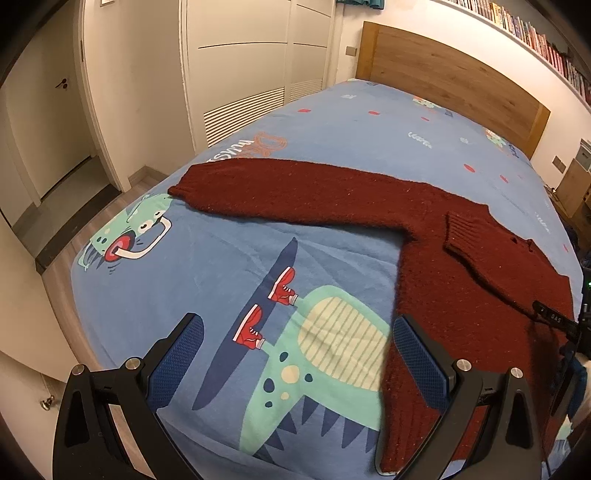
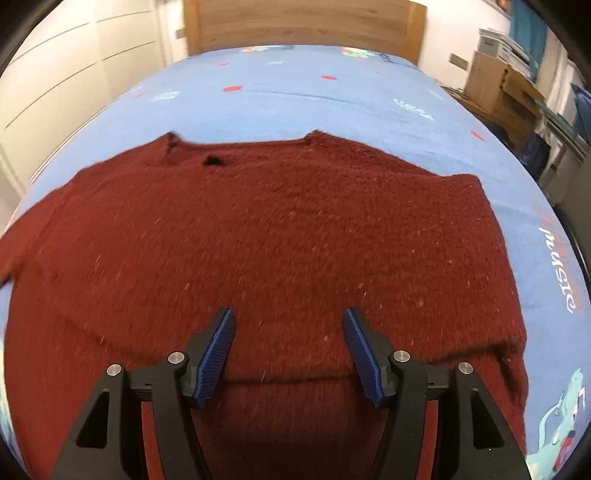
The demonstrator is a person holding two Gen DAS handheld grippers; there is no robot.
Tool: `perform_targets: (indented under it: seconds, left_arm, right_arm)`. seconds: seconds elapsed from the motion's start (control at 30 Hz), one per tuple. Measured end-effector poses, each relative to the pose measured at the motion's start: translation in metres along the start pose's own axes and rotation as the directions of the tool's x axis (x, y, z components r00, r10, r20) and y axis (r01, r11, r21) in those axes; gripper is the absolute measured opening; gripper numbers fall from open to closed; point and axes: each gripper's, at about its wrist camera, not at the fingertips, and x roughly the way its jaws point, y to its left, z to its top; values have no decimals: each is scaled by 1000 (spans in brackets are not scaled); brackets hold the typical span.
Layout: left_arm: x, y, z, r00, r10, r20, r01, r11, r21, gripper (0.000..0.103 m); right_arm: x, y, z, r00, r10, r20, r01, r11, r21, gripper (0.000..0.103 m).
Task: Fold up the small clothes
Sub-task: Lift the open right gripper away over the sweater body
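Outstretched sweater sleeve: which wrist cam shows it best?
Left wrist. The sleeve lies full length across the bedsheet, cuff included. Right wrist shows mostly the sweater body; that sleeve runs out of frame at the left edge.

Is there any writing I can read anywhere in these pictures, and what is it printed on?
"music": white letters on the blue bedsheet, at its right edge in the right wrist view, running sideways.
Orange word above it: too blurred to read.
Orange and white lettering on the sheet beyond the red sweater sleeve, left wrist view: upside down, only partly legible.
Small white marks on a dark device at the right edge: too small.
Book spines on the wall shelf: too small.
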Motion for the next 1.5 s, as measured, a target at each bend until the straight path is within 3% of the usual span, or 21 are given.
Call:
perform_targets:
  seconds: [0.07,0.23,0.33,0.43,0.73,0.87,1.13,1.5]
  left_arm:
    - [0,0,0,1000,3,1,-3,1000,5,101]
    - [0,1,0,1000,3,-2,-3,1000,-4,101]
    - [-1,1,0,1000,4,3,-4,1000,-4,101]
    - [-1,2,0,1000,-1,0,1,1000,-9,101]
    - [-10,1,1,999,-45,-1,45,999,-28,101]
    - [-18,-4,0,997,-70,15,70,998,-2,101]
    - [-27,-5,-2,991,-133,-16,134,990,42,101]
    - [-30,25,20,984,-180,7,180,984,13,101]
  right_arm:
    - [-9,-13,2,1000,9,14,-9,1000,21,62]
    - [-8,-61,13,991,-129,14,128,987,94,63]
    - [1,-79,-1,993,-107,-39,111,985,132,64]
    - [-6,-81,-13,997,-82,-11,82,987,137,64]
    - [-42,-78,-43,998,-38,-44,44,988,149,64]
    - [-54,-67,-70,996,-57,-62,63,994,94,64]
    - [-99,-71,-128,996,-51,-71,61,988,141,64]
    - [-147,-70,-163,997,-54,-56,65,977,204,64]
